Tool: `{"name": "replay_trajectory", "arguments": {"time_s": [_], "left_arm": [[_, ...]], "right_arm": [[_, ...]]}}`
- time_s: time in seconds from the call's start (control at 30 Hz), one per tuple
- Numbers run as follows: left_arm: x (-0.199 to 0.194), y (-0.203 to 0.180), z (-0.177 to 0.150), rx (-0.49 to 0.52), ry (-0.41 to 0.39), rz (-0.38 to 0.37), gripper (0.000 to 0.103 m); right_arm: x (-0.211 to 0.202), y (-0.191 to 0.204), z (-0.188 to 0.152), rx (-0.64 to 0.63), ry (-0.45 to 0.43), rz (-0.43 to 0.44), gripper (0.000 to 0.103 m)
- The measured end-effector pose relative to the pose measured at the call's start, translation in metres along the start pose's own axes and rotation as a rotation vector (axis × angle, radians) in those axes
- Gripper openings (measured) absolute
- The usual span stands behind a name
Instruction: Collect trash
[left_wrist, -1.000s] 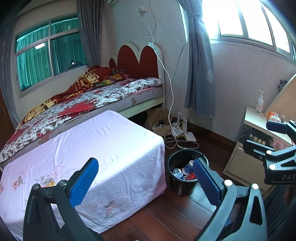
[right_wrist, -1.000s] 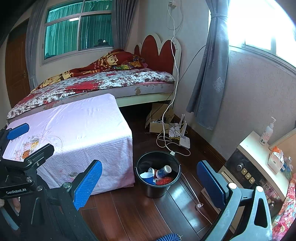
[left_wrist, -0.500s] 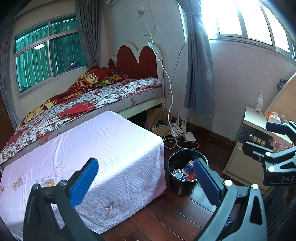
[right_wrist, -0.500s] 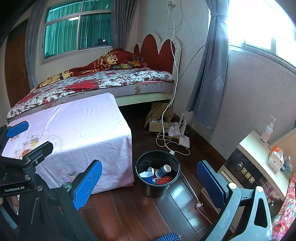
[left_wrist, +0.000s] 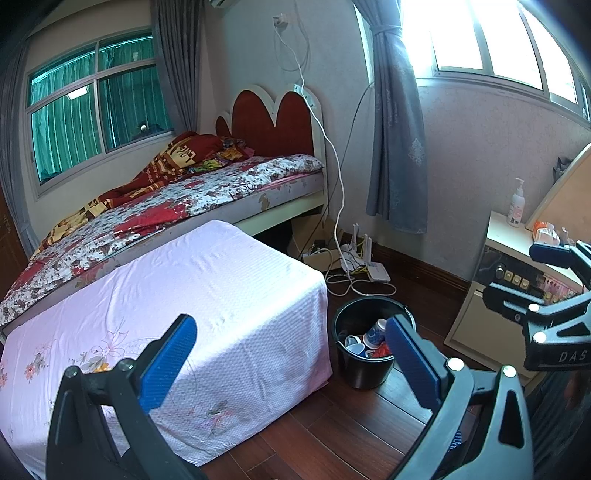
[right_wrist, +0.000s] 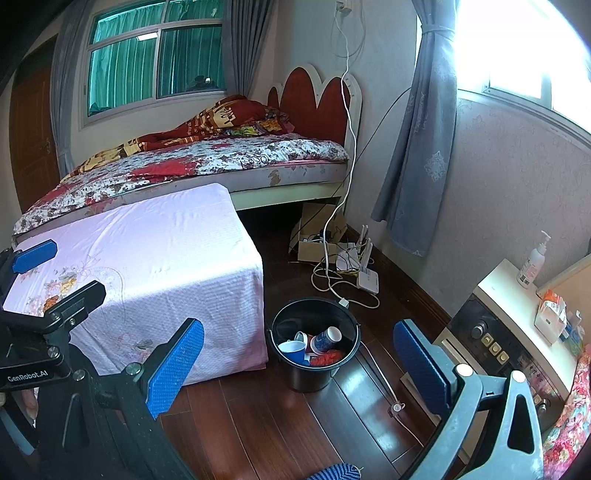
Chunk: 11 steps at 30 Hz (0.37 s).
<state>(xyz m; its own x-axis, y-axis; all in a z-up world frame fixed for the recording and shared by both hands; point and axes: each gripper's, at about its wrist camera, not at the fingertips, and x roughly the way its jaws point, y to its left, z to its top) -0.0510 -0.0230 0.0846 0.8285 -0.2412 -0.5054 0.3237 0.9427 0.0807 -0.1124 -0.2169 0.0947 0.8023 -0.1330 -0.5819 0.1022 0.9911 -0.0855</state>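
Note:
A black bucket (left_wrist: 364, 369) (right_wrist: 314, 373) stands on the wooden floor beside the pink-covered table. It holds paper cups (right_wrist: 325, 339) (left_wrist: 375, 332) and a red wrapper (right_wrist: 327, 357). My left gripper (left_wrist: 291, 354) is open and empty, held above the table's near corner, left of the bucket. My right gripper (right_wrist: 299, 362) is open and empty, held above the floor in front of the bucket. Each gripper shows at the edge of the other's view.
A low table under a pink cloth (left_wrist: 177, 310) (right_wrist: 147, 258) stands before a bed (left_wrist: 166, 206). Cables, a router and a box (right_wrist: 340, 254) lie on the floor by the wall. A cabinet (right_wrist: 517, 332) with a bottle stands right.
Both views have shifted very slightly. The grippers stay open and the bucket's contents are the same.

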Motion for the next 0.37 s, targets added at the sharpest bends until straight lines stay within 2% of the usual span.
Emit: {"name": "replay_trajectory", "arguments": {"time_s": [0.2, 0.37], "left_arm": [[-0.0002, 0.0049, 0.0020, 0.029, -0.022, 0.000, 0.102], [0.0016, 0.0091, 0.0016, 0.039, -0.023, -0.050, 0.102]], "right_arm": [[0.0007, 0.0021, 0.0002, 0.002, 0.002, -0.004, 0.103], [0.0013, 0.0027, -0.0014, 0.004, 0.005, -0.008, 0.103]]}}
